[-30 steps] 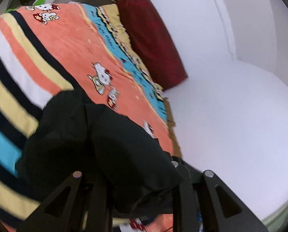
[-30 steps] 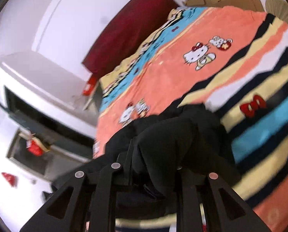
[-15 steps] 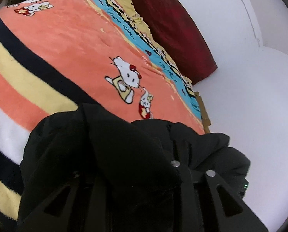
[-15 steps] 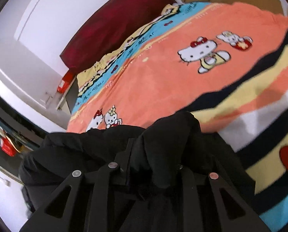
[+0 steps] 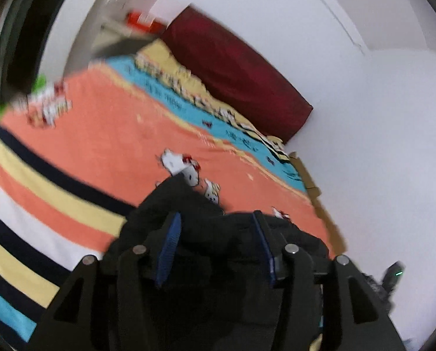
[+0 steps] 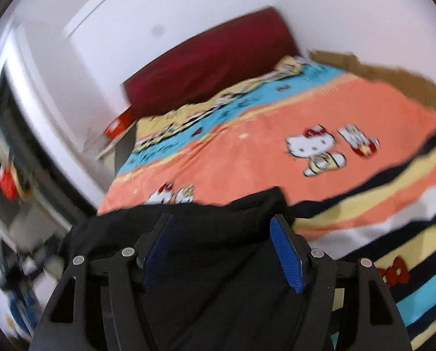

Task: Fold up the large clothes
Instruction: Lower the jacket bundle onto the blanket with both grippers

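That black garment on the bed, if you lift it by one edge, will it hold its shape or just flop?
Probably flop: the black garment lies in soft, rumpled folds on the striped blanket. It looks thick, so it may feel fairly heavy. With the right gripper and left gripper jaws opening around it, it seems to sag rather than spring back.

**Black garment bunched at the near edge of my bed**

The black garment (image 5: pixel 188 204) lies in a loose, rumpled heap on the striped orange blanket, at the edge of the bed nearest me. It is plain, dark and matte, thick enough to hold soft ridges. From my left it rises to a blunt peak that reaches the cat print, then spreads toward the bed's right side. From my right the black garment (image 6: pixel 218 234) shows a raised folded edge across its far side, one corner standing up. Blur hides seams or fastenings.
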Tool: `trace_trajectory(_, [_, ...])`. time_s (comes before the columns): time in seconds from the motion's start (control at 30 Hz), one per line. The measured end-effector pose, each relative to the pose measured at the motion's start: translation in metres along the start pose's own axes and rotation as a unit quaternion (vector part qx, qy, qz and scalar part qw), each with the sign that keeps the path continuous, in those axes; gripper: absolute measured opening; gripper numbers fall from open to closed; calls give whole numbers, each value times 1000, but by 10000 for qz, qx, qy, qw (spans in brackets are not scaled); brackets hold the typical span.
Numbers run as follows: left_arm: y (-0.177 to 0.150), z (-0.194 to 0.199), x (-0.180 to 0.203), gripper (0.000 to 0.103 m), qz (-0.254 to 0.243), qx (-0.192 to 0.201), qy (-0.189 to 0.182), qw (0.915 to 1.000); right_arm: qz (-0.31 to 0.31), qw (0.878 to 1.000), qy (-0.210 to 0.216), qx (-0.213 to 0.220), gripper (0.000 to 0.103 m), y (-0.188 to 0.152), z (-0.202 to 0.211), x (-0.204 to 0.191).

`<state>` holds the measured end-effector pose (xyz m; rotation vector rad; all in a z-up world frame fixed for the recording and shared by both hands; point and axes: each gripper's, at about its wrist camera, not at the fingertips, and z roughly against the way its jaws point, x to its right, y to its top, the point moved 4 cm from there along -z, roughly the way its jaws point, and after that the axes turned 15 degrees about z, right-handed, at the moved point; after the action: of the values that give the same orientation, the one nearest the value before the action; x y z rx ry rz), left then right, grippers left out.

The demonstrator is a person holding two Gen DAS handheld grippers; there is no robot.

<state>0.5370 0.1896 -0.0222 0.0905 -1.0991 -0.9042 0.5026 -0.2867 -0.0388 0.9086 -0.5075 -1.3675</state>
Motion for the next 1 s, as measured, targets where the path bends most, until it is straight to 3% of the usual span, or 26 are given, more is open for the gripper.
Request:
trace_trajectory(0.13, [-8, 6, 32, 49, -466, 236, 50, 9986, 807, 9965, 48, -217, 68, -4, -9, -42])
trace_trajectory(0.3, [-63, -60, 78, 49, -1255, -725, 79, 9894, 1569, 9863, 178, -488, 68, -12, -49, -86])
trace_trajectory(0.4, [-98, -124, 80, 50, -1497, -1420, 387, 9777, 1757, 9816, 207, -721, 68, -14, -81, -96])
trace_trajectory(0.5, [-105, -167, 78, 50, -1788, -1347, 985, 9696, 1733, 9806, 89, -911, 68, -11, -112, -88])
trace_trajectory(0.6, [-88, -203, 74, 53, -1530, -1416, 1251, 9700, 1691, 9789, -8, -1146, 69, 0, -140, -71])
trace_trajectory(0.7, [-82, -239, 65, 60, -1647, -1554, 1664, 9597, 1597, 9764, -28, -1455, 72, 4, -172, -54])
trace_trajectory(1.0, [-80, -311, 42, 64, -1610, -1633, 2014, 9523, 1062, 9800, 47, -1685, 76, -8, -239, -18])
